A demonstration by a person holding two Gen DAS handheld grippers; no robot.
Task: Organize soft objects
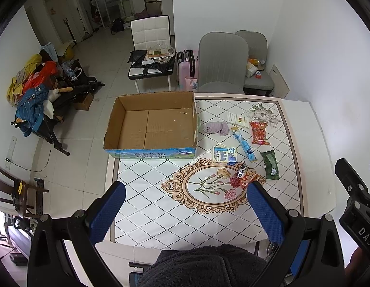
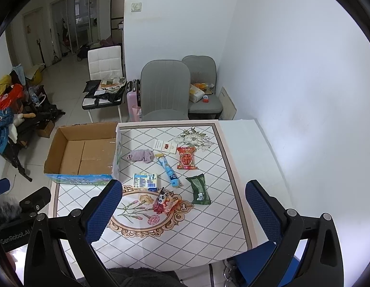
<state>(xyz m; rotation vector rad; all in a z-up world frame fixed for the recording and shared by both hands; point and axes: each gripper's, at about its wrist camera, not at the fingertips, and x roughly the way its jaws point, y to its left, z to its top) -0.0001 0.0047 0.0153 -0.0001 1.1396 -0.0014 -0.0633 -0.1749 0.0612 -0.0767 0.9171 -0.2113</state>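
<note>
1. Left gripper [image 1: 186, 199]: blue-padded fingers spread wide, nothing between them. It hangs above the near edge of the table [image 1: 161, 215], over the oval flower motif.
2. Right gripper [image 2: 183, 199]: fingers likewise wide apart and holding nothing, above the near right part of the table [image 2: 208, 227].
3. Nearest item to both: small panda toy [image 1: 241, 173] on a red-orange wrapper, lying on the right rim of the oval motif; right wrist view shows it at [image 2: 162, 199].
4. Just beyond the toy: flat blue-and-yellow printed carton [image 1: 225, 154], lying label-up.
5. To its right: long blue tube [image 1: 244, 144], lying diagonally, one end near the carton.
6. Further right: dark green packet [image 1: 271, 165], near side; red snack packet [image 1: 258, 133] beyond it.
7. Far of the red packet: white card box [image 1: 237, 119], flat on the table.
8. Soft item: crumpled lilac cloth [image 1: 216, 128], on the table between the cardboard box and the tube, apart from both; seen in the right wrist view at [image 2: 140, 155].
9. Open cardboard box [image 1: 127, 119] sits at the table's far left corner, overhanging the edge; nothing visible inside.
10. Two grey chairs [image 1: 223, 59] stand past the far edge.
</note>
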